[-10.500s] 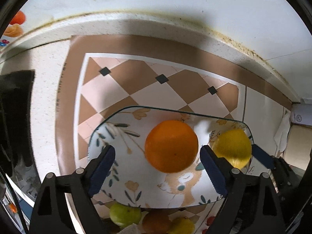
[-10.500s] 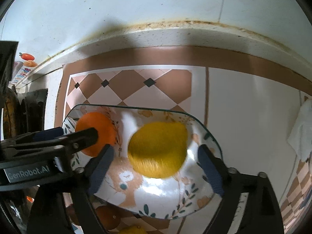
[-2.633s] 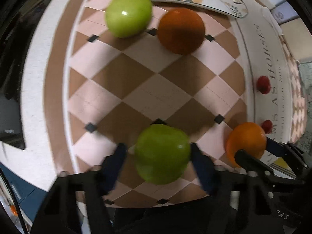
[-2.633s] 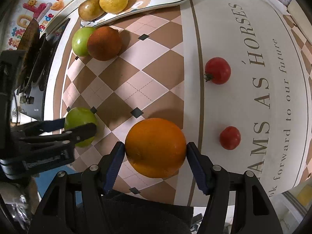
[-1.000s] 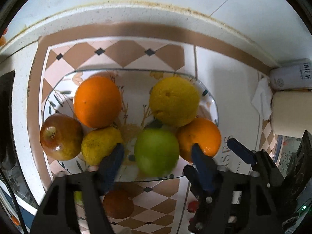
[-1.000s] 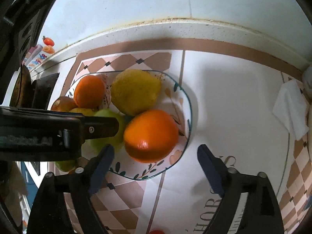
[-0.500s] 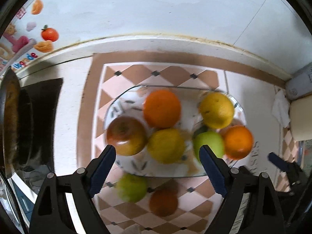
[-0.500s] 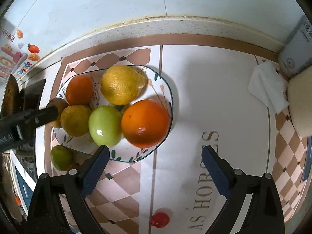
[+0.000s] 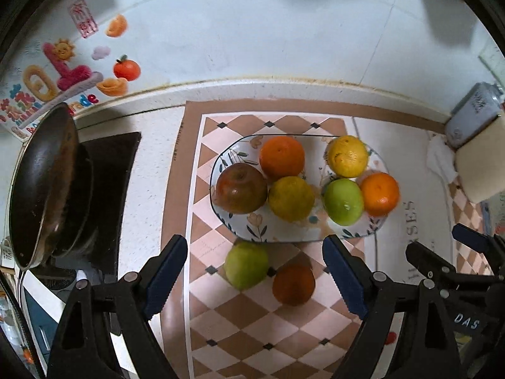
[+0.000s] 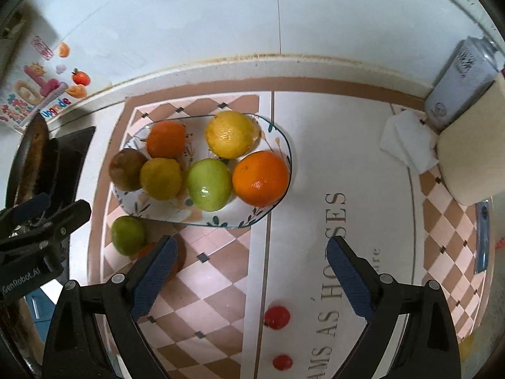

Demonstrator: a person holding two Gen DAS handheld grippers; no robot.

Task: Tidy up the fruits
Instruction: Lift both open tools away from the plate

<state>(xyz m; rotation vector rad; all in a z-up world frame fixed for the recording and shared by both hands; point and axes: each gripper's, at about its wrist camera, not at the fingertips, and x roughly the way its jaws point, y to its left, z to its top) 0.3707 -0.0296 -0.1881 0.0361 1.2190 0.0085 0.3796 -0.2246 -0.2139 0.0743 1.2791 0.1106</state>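
Note:
A floral glass plate on the checkered mat holds several fruits. Among them are a green apple, an orange, a lemon and a brown-red apple. In front of the plate, on the mat, lie another green apple and a dark orange, which the right wrist view half hides behind a finger. Two red tomatoes lie nearer. My left gripper and right gripper hang open and empty above the mat, short of the plate.
A dark pan sits on the stove at the left. At the right stand a grey box, a cream container and a crumpled tissue. A white tiled wall with stickers closes the back.
Both grippers have risen and drawn back from the plate. The green apple and the orange that lay between their jaws stay on the plate. More of the counter shows.

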